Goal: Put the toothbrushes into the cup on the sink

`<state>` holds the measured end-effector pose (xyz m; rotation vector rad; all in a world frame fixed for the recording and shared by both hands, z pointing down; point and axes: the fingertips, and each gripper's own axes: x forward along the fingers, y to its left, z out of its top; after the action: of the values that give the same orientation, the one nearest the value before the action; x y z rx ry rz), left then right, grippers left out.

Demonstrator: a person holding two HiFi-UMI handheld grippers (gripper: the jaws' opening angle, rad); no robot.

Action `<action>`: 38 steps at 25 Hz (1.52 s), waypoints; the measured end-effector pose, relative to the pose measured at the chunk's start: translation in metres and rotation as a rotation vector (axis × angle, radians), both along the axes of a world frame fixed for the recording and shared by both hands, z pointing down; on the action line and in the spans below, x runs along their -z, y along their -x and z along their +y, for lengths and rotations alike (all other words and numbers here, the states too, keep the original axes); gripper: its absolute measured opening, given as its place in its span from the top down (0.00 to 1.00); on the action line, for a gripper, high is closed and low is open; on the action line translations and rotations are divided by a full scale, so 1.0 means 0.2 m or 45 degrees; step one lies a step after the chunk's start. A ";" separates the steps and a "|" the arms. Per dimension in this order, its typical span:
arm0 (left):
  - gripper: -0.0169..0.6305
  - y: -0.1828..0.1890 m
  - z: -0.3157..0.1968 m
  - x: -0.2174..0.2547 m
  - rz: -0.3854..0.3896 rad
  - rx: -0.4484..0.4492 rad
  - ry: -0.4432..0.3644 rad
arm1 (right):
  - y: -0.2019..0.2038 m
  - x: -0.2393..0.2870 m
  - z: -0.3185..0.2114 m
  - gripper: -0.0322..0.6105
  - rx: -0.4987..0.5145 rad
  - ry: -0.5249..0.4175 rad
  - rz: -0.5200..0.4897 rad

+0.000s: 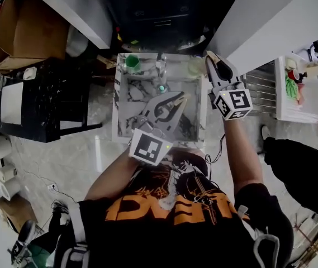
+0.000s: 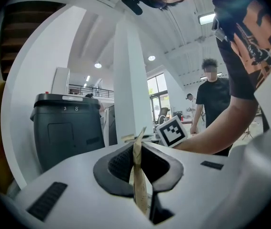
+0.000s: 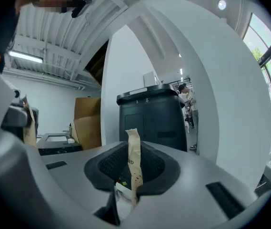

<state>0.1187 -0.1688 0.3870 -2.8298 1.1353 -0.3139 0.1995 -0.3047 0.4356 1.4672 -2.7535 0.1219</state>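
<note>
Toothbrushes in tan paper sleeves are clamped one in each gripper: the left gripper [image 2: 137, 149] has its jaws pressed nearly together on one sleeved toothbrush [image 2: 138, 175], and the right gripper [image 3: 131, 151] is closed on the other sleeved toothbrush [image 3: 133, 163], both sleeves standing up past the pads. In the head view both grippers are over the marble sink [image 1: 126, 108], the left above the basin and the right at the back right corner. A green cup [image 1: 132, 64] stands on the back left of the rim, and a pale vessel [image 1: 195, 67] sits just beside the right gripper; I cannot tell which is the target. To do this step well, I would bring one brush at a time over the mouth, tilt it until the sleeve points down into the opening, lower the end below the lip, and only then ease the jaws apart, so it slides in and the light cup is not tipped.
</note>
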 end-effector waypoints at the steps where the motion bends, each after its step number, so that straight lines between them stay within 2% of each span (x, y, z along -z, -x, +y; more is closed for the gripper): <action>1: 0.91 0.01 0.00 0.00 -0.002 -0.001 0.002 | 0.00 -0.06 -0.03 0.83 -0.010 0.018 -0.004; 7: 0.91 0.08 -0.06 -0.03 -0.047 0.022 0.015 | 0.02 -0.29 -0.19 0.83 -0.023 0.046 0.028; 14: 0.91 0.11 -0.08 -0.03 -0.076 0.030 0.019 | 0.02 -0.51 -0.23 0.83 -0.067 0.097 0.068; 23: 0.91 0.11 -0.09 -0.05 -0.084 0.030 0.034 | 0.04 -0.64 -0.22 0.81 -0.104 0.101 0.102; 26: 0.91 0.13 -0.09 -0.05 -0.080 0.035 0.034 | 0.04 -0.65 -0.22 0.77 -0.098 0.102 0.092; 29: 0.91 0.14 -0.08 -0.04 -0.071 0.041 0.035 | 0.04 -0.66 -0.20 0.64 -0.089 0.108 0.085; 35: 0.91 0.16 -0.06 -0.04 -0.036 0.052 0.029 | 0.07 -0.63 -0.16 0.54 -0.059 0.081 0.125; 38: 0.91 0.17 -0.05 -0.03 -0.016 0.057 0.027 | 0.08 -0.60 -0.14 0.53 -0.033 0.070 0.144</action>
<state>0.0854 -0.1780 0.3940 -2.8196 1.2009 -0.3482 0.1830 -0.3318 0.5552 1.4499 -2.6221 0.1103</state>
